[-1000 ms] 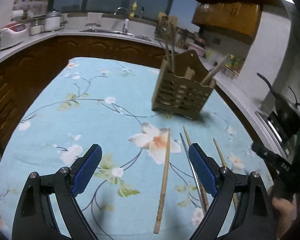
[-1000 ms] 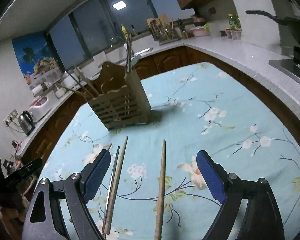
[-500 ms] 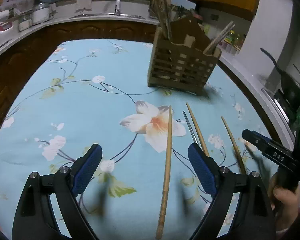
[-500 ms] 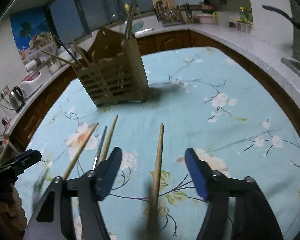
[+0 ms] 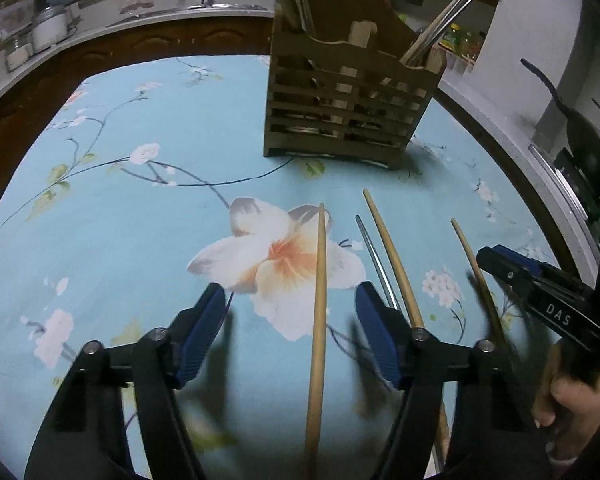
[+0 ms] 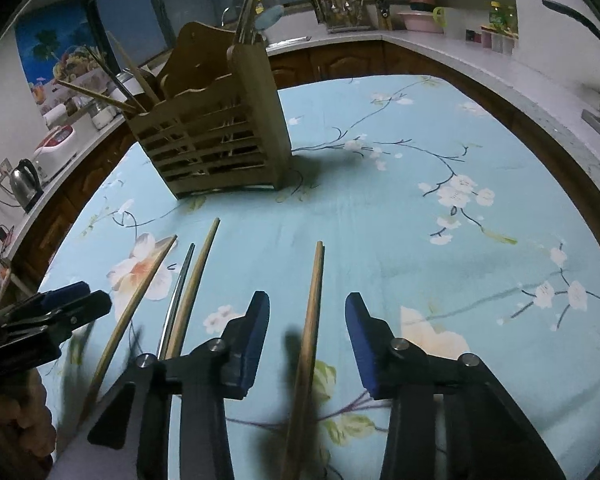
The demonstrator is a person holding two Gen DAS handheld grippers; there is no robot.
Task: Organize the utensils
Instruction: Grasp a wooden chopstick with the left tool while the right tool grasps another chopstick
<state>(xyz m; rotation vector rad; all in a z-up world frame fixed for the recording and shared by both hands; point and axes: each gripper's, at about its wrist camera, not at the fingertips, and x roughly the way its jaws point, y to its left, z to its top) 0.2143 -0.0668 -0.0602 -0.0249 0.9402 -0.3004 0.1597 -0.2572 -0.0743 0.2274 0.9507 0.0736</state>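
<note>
Blue-padded jaws of the left gripper have just been closing and are set either side of a wooden chopstick, with gaps on both sides. The right gripper has likewise been narrowing around another wooden chopstick, which is not yet pressed by the pads. Between these, a metal chopstick and a third wooden one are laid on the floral tablecloth. Beyond them a slatted wooden holder is stood upright, already stocked with chopsticks.
</note>
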